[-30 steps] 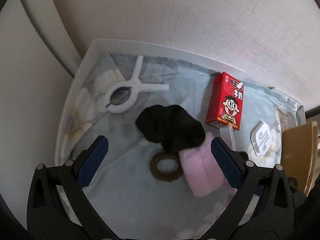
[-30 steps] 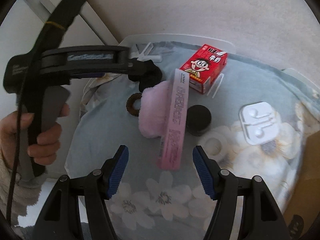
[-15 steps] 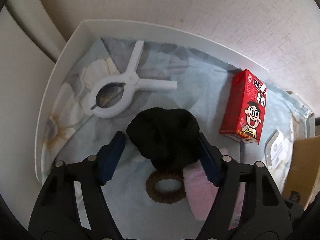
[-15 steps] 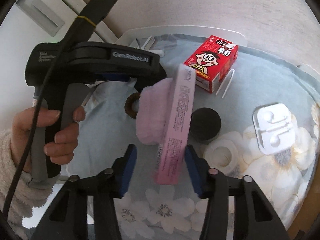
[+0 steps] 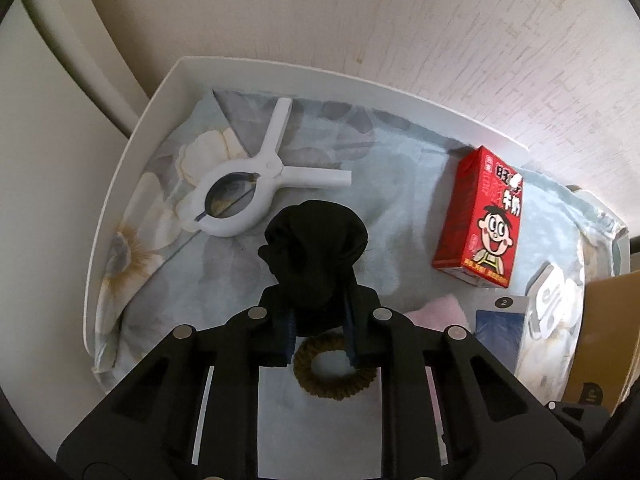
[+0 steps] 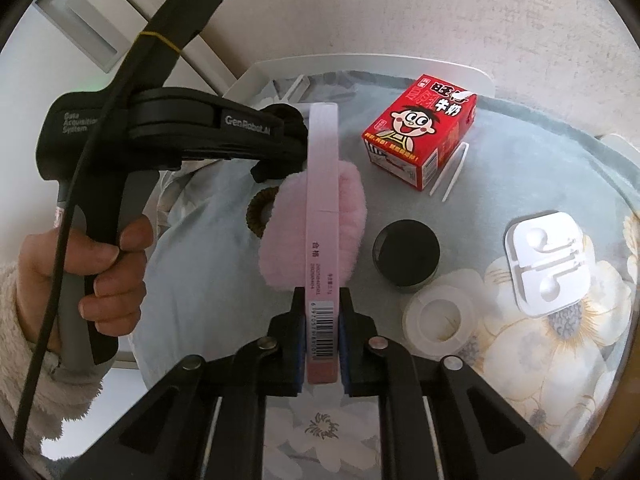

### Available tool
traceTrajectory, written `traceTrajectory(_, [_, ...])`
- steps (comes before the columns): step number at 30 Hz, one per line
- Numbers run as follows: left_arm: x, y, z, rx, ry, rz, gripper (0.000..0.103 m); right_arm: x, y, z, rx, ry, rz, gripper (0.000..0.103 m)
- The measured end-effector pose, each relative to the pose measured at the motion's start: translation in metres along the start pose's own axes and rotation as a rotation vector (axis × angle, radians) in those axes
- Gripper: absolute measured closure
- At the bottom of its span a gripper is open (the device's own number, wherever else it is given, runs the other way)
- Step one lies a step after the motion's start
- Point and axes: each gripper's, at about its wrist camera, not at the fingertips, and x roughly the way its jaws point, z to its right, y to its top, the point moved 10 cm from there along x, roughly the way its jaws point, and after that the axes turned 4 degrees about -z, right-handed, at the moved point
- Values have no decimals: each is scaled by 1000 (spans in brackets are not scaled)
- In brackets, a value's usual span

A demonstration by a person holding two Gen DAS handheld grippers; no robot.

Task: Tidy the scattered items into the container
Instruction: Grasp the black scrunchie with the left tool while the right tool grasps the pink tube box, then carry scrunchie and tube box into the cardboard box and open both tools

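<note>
Pale, rough-textured wall rises behind a white tray-like surface with a raised rim (image 5: 132, 152), lined with a light blue cloth printed with cream flowers (image 5: 404, 184). On that cloth the left gripper (image 5: 318, 328) has just been closing and now pinches a crumpled black fabric bundle (image 5: 316, 248), which bulges out beyond the pads while its lower part is squeezed between them; a brown ring-shaped hair tie (image 5: 336, 372) lies directly beneath the jaws. The right gripper (image 6: 322, 344) has likewise just been closing and clamps a long, slim pink cardboard box (image 6: 323, 208) by its barcode end, the box standing on its narrow edge and reaching away over a fluffy pink cloth (image 6: 352, 216). A person's hand (image 6: 92, 276) in a fuzzy cream sleeve grips the left tool's handle at the left side of the right wrist view. A large white plastic spring clamp (image 5: 244, 196) sits near the rim's far left corner, with bare cloth between it and the black bundle. A red milk carton with a cartoon face (image 6: 420, 132) lies near the far rim, a thin white straw (image 6: 448, 176) beside it. Closer in are a round black lid (image 6: 406, 256), a clear roll of tape (image 6: 440, 316) just beside it, and a white moulded earphone case (image 6: 548, 264). A brown cardboard edge (image 5: 608, 344) borders the right side.
</note>
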Motion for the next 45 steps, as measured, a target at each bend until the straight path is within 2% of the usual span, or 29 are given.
traceTrajectory(11, [-53,-6,15,49,33,105,87,-14,-8,-8,-2,-23,24,90])
traceTrajectory(15, [-79,-14,18,49,49,117,87,-30,-16,-7,13,-36,45,90])
traceTrajectory(17, [-96,-21,26,62,35,135,87,-35,-3,-7,19,-50,54,90])
traceTrajectory(21, [-133,-33,42,106,37,193,87,-42,0,-13,22,-87,77,90])
traceTrajectory(22, [-144,-36,47,116,33,209,87,-46,12,-12,31,-95,87,90])
traceTrajectory(27, [-182,-39,57,144,21,263,87,-93,10,12,66,-119,158,90])
traceTrajectory(31, [-213,-43,42,169,5,307,87,-120,13,12,76,-150,219,90])
traceTrajectory(34, [-225,-47,49,196,-25,320,87,-146,11,15,92,-178,268,90])
traceTrajectory(37, [-233,-49,69,232,-51,325,87,-162,6,18,118,-202,317,90])
traceTrajectory(45, [-249,-50,172,367,-143,348,87,-210,-28,47,218,-264,394,90])
